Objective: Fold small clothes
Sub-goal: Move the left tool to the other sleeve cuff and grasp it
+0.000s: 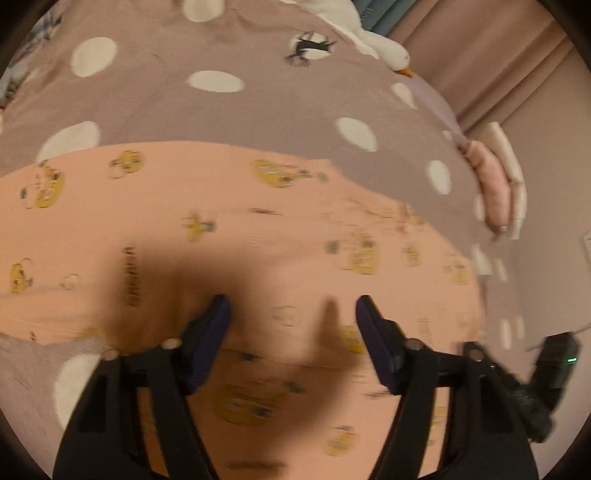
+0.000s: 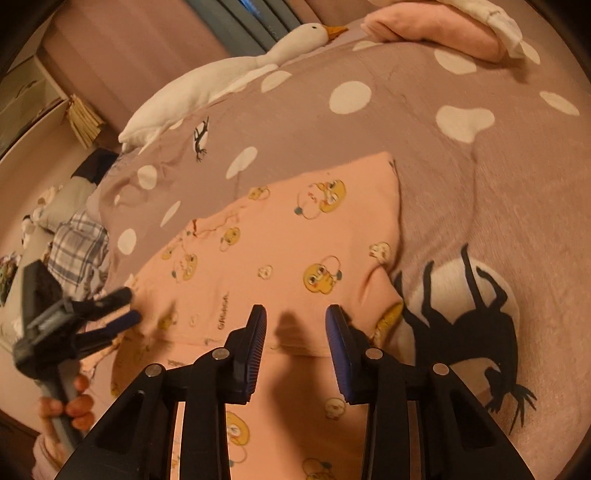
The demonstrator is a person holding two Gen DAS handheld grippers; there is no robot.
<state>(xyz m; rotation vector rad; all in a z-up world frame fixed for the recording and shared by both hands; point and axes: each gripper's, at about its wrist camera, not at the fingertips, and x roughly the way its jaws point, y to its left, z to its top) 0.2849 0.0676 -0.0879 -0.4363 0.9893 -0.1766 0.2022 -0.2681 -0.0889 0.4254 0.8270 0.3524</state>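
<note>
A peach garment point(image 1: 258, 229) printed with yellow cartoon faces lies spread on a mauve bedspread point(image 1: 221, 110) with white dots. My left gripper point(image 1: 292, 306) hovers just above the cloth, jaws apart, with nothing between the pads. The right wrist view shows the same garment point(image 2: 295, 240) with a folded edge running across below my right gripper point(image 2: 295, 312). That gripper is open over the edge and its pads touch no cloth. The left gripper point(image 2: 125, 306) reaches the garment's left side, held by a hand point(image 2: 74, 406).
A white goose plush point(image 2: 229, 74) lies along the far edge of the bed, and a pink pillow point(image 2: 424, 33) sits at the back right. A plaid cloth point(image 2: 77, 240) lies at the bed's left edge. A black animal print point(image 2: 461, 314) marks the bedspread right of the garment.
</note>
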